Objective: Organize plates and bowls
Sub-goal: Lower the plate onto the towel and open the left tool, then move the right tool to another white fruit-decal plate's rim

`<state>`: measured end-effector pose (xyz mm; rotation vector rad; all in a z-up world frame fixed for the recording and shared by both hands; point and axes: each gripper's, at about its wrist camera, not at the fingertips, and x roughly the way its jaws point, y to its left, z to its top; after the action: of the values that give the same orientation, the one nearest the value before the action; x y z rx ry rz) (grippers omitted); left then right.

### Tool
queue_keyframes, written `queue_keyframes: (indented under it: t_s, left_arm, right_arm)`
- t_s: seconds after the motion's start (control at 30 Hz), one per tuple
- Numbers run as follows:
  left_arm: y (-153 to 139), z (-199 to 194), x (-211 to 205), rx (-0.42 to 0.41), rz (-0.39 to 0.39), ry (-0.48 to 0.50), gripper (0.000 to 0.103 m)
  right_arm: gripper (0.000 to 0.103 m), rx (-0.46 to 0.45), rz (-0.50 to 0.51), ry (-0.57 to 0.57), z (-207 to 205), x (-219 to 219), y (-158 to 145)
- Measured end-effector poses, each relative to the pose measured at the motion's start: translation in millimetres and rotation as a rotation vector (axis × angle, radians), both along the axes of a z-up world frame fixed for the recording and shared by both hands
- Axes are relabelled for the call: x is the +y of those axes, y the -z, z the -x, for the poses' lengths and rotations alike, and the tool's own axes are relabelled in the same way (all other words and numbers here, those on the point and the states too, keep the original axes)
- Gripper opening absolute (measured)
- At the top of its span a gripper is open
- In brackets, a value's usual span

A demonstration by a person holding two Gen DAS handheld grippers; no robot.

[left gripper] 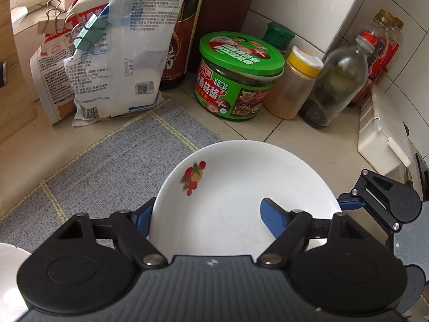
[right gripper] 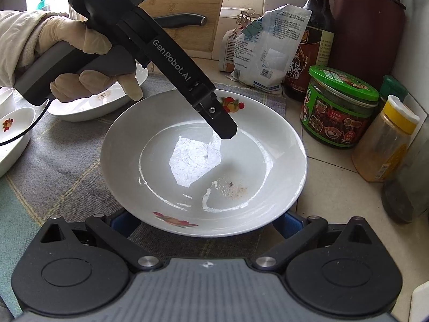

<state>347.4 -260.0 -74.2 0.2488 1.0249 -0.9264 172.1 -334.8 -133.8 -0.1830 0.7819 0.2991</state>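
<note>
1. Left claw (left gripper: 206, 214): jaws apart, one blue finger inside the deep plate (right gripper: 203, 161), the other outside its rim, not clamped.
2. Right claw (right gripper: 206, 222): jaws spread wide at the plate's near rim, holding nothing.
3. The plate sits on the grey mat (right gripper: 67, 166), half over its edge onto the tiled tabletop (right gripper: 335, 201).
4. Glazed ceramic, so likely stiff, heavy-ish, slippery, chippable. Pinch the rim; the well is too smooth.
5. Beyond the plate: green-lidded sauce jar (right gripper: 340, 107), yellow-capped spice jar (right gripper: 386, 139).

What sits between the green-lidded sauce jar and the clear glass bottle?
A yellow-capped plastic spice shaker, beside the green-lidded sauce jar and against the clear glass bottle; left wrist view.
</note>
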Motion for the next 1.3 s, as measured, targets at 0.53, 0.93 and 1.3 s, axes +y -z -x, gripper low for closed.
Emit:
queue_keyframes:
  t_s: [0.53,0.93,1.3]
  left_arm:
    - [-29.2,20.2,12.3,-0.109,0.004,-0.027,0.090]
    - [-84.2,95.7,59.6,-0.300,0.025,-0.140,0.095]
    - [-78.4,177.8,131.1,-0.345,-0.025,-0.356,0.095]
  right_arm:
    - [0.103,-0.015,-0.026,0.045,17.0,2.6,-4.5]
    - [0.103,-0.077,-0.118,0.217,56.2,24.5,-26.1]
    - [0.103,-0.038,-0.165,0.173,67.1,61.8,-23.8]
